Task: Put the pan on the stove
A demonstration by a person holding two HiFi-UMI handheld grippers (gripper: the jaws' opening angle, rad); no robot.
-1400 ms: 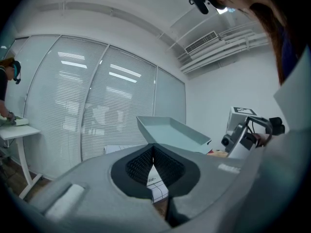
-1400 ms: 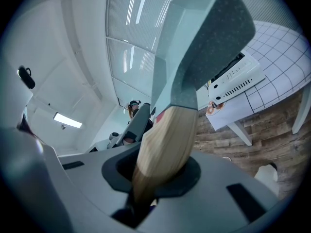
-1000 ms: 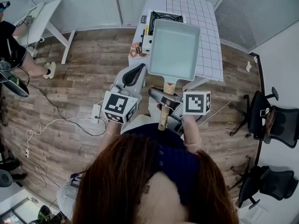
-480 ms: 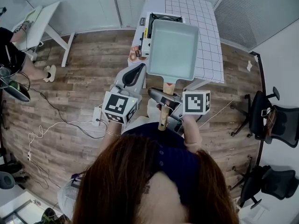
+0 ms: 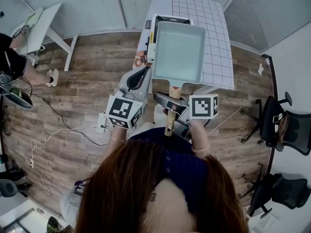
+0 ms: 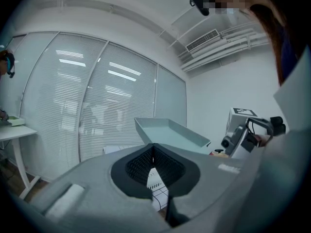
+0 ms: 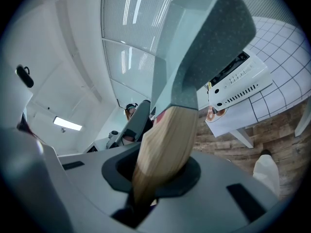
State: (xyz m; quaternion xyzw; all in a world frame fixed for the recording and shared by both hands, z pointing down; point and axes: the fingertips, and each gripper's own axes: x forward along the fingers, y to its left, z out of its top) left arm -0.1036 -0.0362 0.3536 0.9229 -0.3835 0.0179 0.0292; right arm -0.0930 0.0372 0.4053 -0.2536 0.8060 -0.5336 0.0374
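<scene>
Gripping pan (image 5: 178, 52) handle: right gripper (image 5: 170, 103) jaws | left gripper (image 5: 144, 72) jaws pressed together | stove (image 5: 170, 18) label unreadable

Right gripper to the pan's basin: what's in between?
Only the wooden handle, clamped in the right gripper, runs up to the pan; nothing else lies there. The right gripper view shows it best; the head view agrees.
</scene>
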